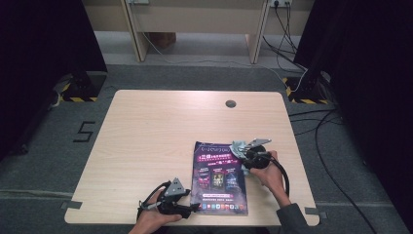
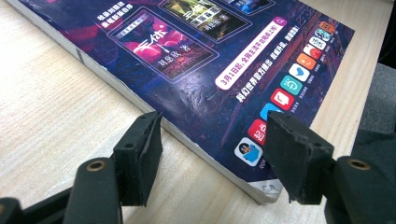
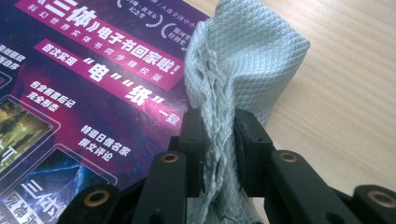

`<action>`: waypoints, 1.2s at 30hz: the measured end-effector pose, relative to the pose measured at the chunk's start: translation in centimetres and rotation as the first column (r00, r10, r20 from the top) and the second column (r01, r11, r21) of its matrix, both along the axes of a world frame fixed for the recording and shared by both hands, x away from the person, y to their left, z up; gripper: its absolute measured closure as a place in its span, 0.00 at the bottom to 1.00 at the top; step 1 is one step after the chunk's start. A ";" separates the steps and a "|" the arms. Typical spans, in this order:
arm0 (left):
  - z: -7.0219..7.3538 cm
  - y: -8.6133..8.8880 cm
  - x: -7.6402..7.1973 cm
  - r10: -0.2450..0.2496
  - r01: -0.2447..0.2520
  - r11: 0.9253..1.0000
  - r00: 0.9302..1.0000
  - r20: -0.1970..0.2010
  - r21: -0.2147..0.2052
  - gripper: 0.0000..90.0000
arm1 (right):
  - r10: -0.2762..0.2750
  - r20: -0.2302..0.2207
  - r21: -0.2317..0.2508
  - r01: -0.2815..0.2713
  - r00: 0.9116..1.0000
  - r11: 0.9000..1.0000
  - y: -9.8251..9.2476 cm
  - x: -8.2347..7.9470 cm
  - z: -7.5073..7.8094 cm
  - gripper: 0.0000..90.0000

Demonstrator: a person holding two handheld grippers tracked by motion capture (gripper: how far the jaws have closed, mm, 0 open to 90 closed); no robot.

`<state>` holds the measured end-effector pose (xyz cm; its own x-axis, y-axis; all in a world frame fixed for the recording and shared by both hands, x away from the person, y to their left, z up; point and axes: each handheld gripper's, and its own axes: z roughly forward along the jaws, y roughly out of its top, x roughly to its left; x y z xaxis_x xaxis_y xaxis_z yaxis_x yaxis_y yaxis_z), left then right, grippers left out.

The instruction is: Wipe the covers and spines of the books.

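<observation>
Right now the magazine (image 1: 219, 178) lay flat on the wooden table (image 1: 146, 146), toward its near right part, purple cover up. Right gripper (image 3: 219, 140) was pinched on a pale blue-green cloth (image 3: 247, 60), jaws narrow with the fabric bunched between the pads; cloth sat at the magazine's far right edge, partly over the cover, partly over bare wood. Left gripper (image 2: 210, 154) stood at the magazine's near left corner, jaws wide, one pad over the wood beside the spine, the other above the cover, holding nothing.
</observation>
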<state>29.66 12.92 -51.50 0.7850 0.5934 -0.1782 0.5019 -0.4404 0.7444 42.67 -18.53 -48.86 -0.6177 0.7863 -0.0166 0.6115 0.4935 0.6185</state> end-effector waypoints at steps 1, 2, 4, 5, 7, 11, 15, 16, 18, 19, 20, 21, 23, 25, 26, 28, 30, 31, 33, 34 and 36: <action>0.0 0.0 0.0 -0.001 0.001 1.000 1.000 0.001 -0.001 0.40 | 0.005 0.002 -0.013 -0.005 1.000 1.000 0.0 0.0 0.1 0.84; 0.0 0.0 0.0 -0.001 0.001 1.000 1.000 0.001 -0.001 0.40 | 0.011 0.007 -0.039 -0.010 1.000 0.999 0.4 0.0 0.2 0.84; 0.0 0.0 0.0 -0.002 0.002 1.000 1.000 0.001 0.000 0.40 | 0.017 0.008 -0.053 -0.016 1.000 0.998 1.0 -0.2 0.2 0.84; 0.0 0.0 0.0 -0.003 0.003 1.000 1.000 0.001 0.000 0.40 | 0.025 0.013 -0.069 -0.024 1.000 0.997 1.2 -0.2 0.3 0.83; 0.0 0.0 0.0 -0.002 0.002 1.000 1.000 0.001 0.000 0.40 | 0.031 0.020 -0.078 -0.029 0.999 0.997 1.4 -0.3 0.3 0.83; 0.0 0.0 0.0 0.000 0.000 1.000 1.000 0.000 0.000 0.40 | 0.038 0.023 -0.084 -0.036 0.999 0.996 2.1 -0.8 0.4 0.83; 0.0 -0.1 0.0 0.000 0.000 1.000 1.000 0.000 -0.003 0.40 | 0.082 0.009 -0.055 -0.081 0.997 0.995 3.2 -1.2 0.4 0.83; 0.0 -0.1 0.0 0.000 0.000 1.000 1.000 0.001 -0.003 0.40 | 0.098 0.006 -0.047 -0.097 0.995 0.994 3.8 -1.3 0.4 0.83; 0.0 -0.1 0.0 0.000 0.000 1.000 1.000 0.001 -0.004 0.40 | 0.158 0.009 -0.046 -0.158 0.987 0.986 6.2 -1.9 0.3 0.83; 0.0 -0.1 0.0 0.000 0.000 1.000 1.000 0.001 -0.004 0.40 | 0.158 0.009 -0.046 -0.158 0.987 0.986 6.2 -1.9 0.3 0.83; 0.0 -0.1 0.0 0.001 -0.001 1.000 1.000 0.001 -0.004 0.40 | 0.179 0.009 -0.041 -0.179 0.984 0.983 7.2 -2.1 0.2 0.83; 0.0 -0.1 0.0 0.001 -0.001 1.000 1.000 0.001 -0.004 0.40 | 0.200 0.007 -0.038 -0.200 0.980 0.979 8.1 -2.4 0.2 0.83; 0.0 -0.1 0.0 0.000 0.000 1.000 1.000 0.002 -0.003 0.40 | 0.240 0.010 -0.040 -0.240 0.971 0.970 9.9 -2.8 0.2 0.83; 0.0 -0.1 0.0 0.000 0.000 1.000 1.000 0.002 -0.004 0.40 | 0.287 0.010 -0.039 -0.287 0.958 0.957 12.2 -3.4 0.1 0.82; 0.0 -0.1 0.0 0.001 -0.001 1.000 1.000 0.002 -0.005 0.40 | 0.294 0.008 -0.033 -0.294 0.956 0.955 12.7 -3.6 0.1 0.82; 0.0 -0.1 0.0 0.000 0.000 1.000 1.000 0.002 -0.003 0.40 | 0.299 0.006 -0.026 -0.299 0.954 0.954 13.1 -3.6 0.1 0.82; 0.0 0.0 0.0 -0.001 0.001 1.000 1.000 0.003 -0.002 0.40 | 0.312 0.001 0.011 -0.312 0.950 0.950 13.6 -3.8 -0.1 0.82; 0.0 0.0 0.0 -0.001 0.001 1.000 1.000 0.003 -0.002 0.40 | 0.314 -0.003 0.021 -0.314 0.949 0.949 13.6 -3.9 -0.1 0.82; 0.0 -0.1 0.0 -0.001 0.001 1.000 1.000 0.002 -0.004 0.40 | 0.320 -0.006 0.024 -0.320 0.947 0.947 13.5 -4.0 -0.1 0.82; 0.0 0.0 0.0 -0.002 0.002 1.000 1.000 0.003 -0.001 0.40 | 0.325 -0.007 0.029 -0.325 0.946 0.945 13.4 -4.0 -0.1 0.83; -0.1 0.0 0.0 -0.001 0.001 1.000 1.000 0.004 -0.004 0.40 | 0.322 -0.015 0.038 -0.322 0.946 0.946 13.2 -4.0 -0.1 0.83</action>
